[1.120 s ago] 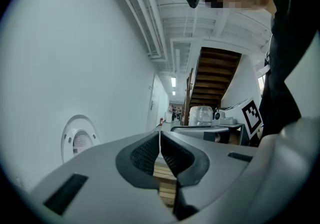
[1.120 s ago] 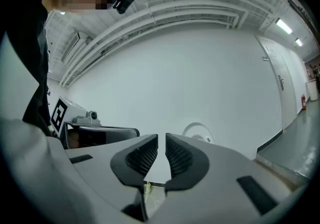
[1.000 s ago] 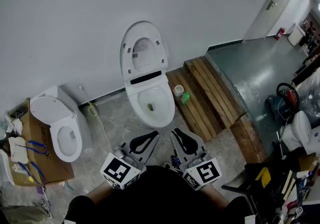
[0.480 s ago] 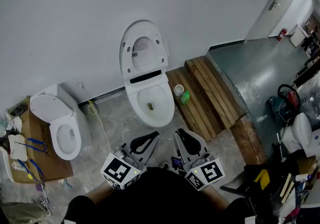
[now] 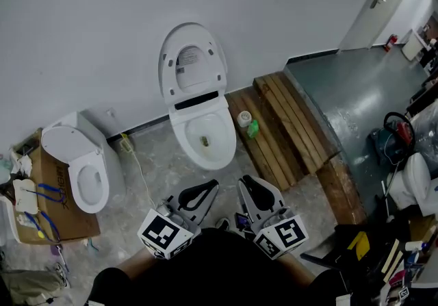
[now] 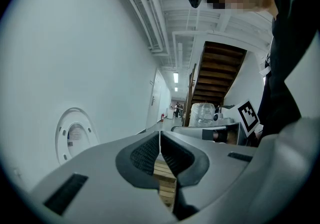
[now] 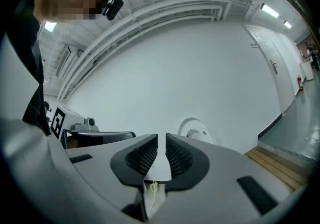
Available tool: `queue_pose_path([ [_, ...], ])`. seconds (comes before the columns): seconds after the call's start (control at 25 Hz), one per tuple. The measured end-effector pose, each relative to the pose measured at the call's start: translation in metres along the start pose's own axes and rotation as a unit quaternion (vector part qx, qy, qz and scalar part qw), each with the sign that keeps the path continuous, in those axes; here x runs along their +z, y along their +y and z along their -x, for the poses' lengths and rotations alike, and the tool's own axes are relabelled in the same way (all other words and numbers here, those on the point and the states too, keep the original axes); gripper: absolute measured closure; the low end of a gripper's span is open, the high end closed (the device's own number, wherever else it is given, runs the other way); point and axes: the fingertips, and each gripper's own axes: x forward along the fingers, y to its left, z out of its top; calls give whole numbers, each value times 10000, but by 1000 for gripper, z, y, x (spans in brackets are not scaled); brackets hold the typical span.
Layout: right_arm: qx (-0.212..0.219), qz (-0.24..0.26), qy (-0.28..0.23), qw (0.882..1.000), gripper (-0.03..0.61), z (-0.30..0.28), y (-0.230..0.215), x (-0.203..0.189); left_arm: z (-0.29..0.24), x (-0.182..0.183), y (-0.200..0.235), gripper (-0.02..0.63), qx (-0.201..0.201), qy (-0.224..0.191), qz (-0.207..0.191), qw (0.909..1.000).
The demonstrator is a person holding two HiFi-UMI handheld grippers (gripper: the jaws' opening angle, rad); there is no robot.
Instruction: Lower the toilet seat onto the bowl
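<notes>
Two-handed, holds left gripper [image 5: 211, 184] and right gripper [image 5: 244, 180] pressed together, pinching nothing. Finds the toilet seat [image 5: 167, 72] raised against the wall, long axis upright, beyond the bowl [image 5: 222, 154] (ahead, slightly left); probably nearer the left gripper.

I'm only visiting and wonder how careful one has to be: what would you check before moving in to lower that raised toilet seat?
1. Toilet seat raised, leaning at the wall: ok.
2. Bowl rim free of things: ok.
3. Left gripper shut, nothing between its jaws: ok.
4. Right gripper shut, nothing held: ok.
5. Grippers touching the seat: not ok, both are short of the toilet.
6. Tape roll and green object on the wooden platform, beside the bowl, out of the seat's way: ok.
</notes>
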Motion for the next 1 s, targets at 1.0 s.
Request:
queue_pose_path([
  [1.0,-181,-267,168,9993,509,2,-37,-13,-36,-17,-4,592,-185,251,215,9993],
])
